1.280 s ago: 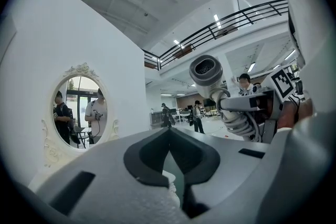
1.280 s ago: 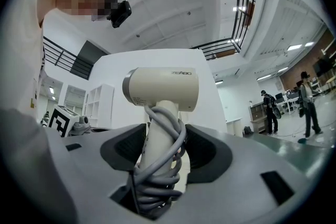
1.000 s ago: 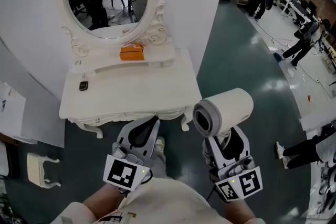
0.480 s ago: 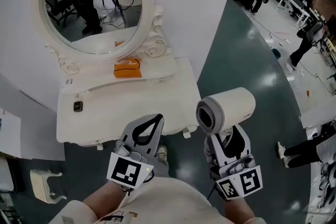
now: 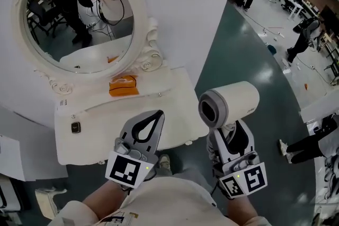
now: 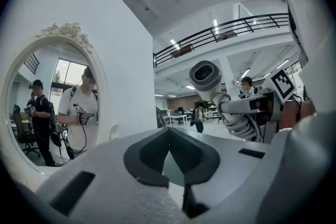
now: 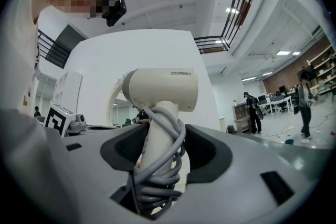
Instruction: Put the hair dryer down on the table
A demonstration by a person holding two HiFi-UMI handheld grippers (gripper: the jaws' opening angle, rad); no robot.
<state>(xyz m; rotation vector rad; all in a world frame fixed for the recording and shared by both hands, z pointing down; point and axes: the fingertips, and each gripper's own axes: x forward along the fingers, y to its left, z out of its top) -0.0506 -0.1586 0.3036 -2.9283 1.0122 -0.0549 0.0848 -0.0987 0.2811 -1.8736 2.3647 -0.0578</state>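
A cream hair dryer (image 5: 229,104) with its grey cord wound round the handle stands upright in my right gripper (image 5: 229,134), which is shut on the handle. It hangs over the dark floor, just off the right end of the white dressing table (image 5: 92,137). In the right gripper view the handle and cord (image 7: 157,160) fill the gap between the jaws of the right gripper (image 7: 161,150). My left gripper (image 5: 157,115) is shut and empty above the table's front edge. The left gripper view shows the hair dryer (image 6: 206,78) to the right of the left gripper (image 6: 169,138).
An oval mirror (image 5: 74,13) in a carved white frame rises behind the table. An orange box (image 5: 123,86) lies on the table's raised shelf, and a small watch (image 5: 75,127) on its left side. A white stool (image 5: 45,201) stands lower left. People stand far right.
The view has drawn nearer the dressing table, which has slid left and down in frame. Both grippers have come forward toward it. The hair dryer stays in the right gripper.
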